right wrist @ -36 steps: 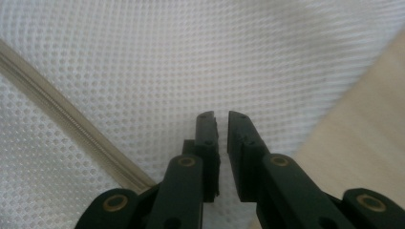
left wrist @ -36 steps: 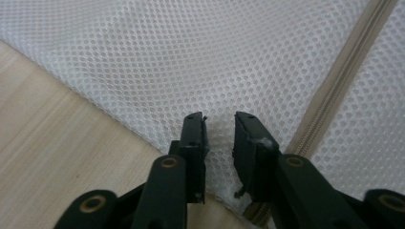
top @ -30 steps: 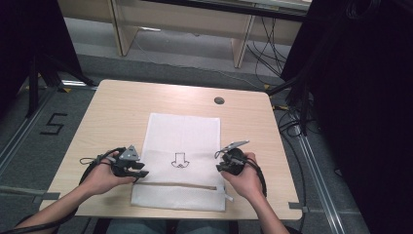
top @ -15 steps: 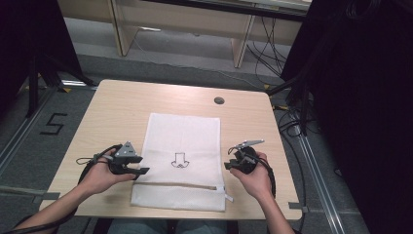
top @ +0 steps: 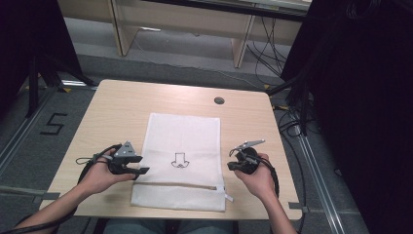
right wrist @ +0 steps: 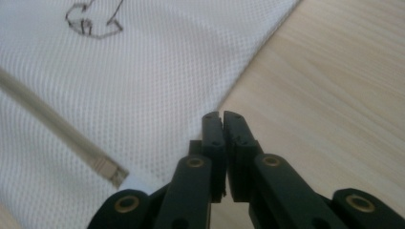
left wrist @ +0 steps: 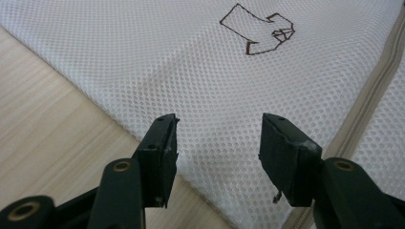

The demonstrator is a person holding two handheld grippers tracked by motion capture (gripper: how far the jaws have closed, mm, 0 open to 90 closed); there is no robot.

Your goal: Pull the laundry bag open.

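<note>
On table (top: 122, 105), mesh bag (top: 182, 141) lengthwise away.

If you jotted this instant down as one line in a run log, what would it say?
item: white mesh zip bag flat on table | left gripper: open over bag edge, just opened | right gripper: just closed, empty, at bag's right edge

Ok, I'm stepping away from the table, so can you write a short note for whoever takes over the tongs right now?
Left tongs: open, nothing between them, over the left edge of the white mesh bag.
Right tongs: shut on nothing, at the bag's right edge.
Bag: flat on the table, zipper near the person's side.
Done: nothing gripped yet.
Left: probably take hold of the bag.
</note>
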